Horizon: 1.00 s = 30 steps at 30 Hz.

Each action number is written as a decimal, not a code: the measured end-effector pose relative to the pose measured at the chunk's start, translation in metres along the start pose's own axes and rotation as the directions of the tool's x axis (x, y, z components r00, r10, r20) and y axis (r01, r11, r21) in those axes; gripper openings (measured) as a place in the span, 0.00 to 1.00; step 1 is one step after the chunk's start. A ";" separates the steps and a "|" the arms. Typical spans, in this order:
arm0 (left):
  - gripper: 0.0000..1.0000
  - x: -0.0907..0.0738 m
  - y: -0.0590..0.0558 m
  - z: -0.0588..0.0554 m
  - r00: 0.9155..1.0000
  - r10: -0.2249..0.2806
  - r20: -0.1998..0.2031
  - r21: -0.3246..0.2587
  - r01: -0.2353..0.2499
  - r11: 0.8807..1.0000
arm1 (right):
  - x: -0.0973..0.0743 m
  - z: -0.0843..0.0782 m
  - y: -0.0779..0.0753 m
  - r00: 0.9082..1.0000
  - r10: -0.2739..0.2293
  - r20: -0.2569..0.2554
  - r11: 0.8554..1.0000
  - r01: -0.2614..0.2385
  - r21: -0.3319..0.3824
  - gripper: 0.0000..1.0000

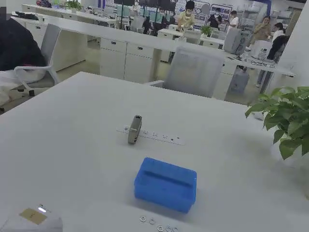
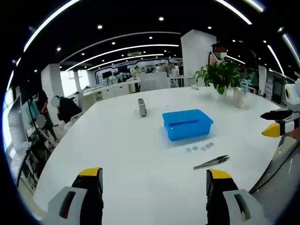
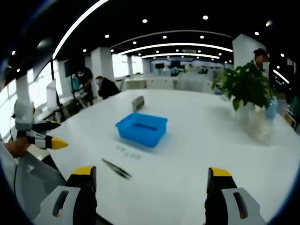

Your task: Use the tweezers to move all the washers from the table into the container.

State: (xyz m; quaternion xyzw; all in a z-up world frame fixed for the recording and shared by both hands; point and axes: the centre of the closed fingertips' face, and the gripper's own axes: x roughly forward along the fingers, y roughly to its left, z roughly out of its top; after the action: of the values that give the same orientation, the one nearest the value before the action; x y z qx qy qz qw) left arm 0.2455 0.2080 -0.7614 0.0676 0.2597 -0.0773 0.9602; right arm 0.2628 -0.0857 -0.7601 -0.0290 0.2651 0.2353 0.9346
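Well apart: tweezers (image 2: 212, 162), L tongs (image 2: 154, 172), R tongs (image 3: 151, 171).

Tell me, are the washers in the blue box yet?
Not yet. Done: nothing, the washers lie in a row on the table beside the container. In hand: nothing, the tweezers lie on the table, and the left gripper and right gripper are open. To do: grab the tweezers, move every washer.

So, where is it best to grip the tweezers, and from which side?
Grip the tweezers across the middle of their length, coming down from above: they lie flat on the table, long and thin, apart from the washers, so both long sides look free.
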 end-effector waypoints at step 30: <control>0.92 0.001 0.002 -0.004 1.000 0.000 -0.022 -0.008 0.000 1.000 | 0.002 -0.003 0.005 1.000 0.013 -0.022 1.000 -0.013 -0.003 0.94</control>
State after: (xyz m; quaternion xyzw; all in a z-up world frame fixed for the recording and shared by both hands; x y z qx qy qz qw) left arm 0.2450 0.2103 -0.7653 0.0649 0.2706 -0.0754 0.9575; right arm 0.2602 -0.0812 -0.7632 -0.0312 0.2753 0.2416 0.9300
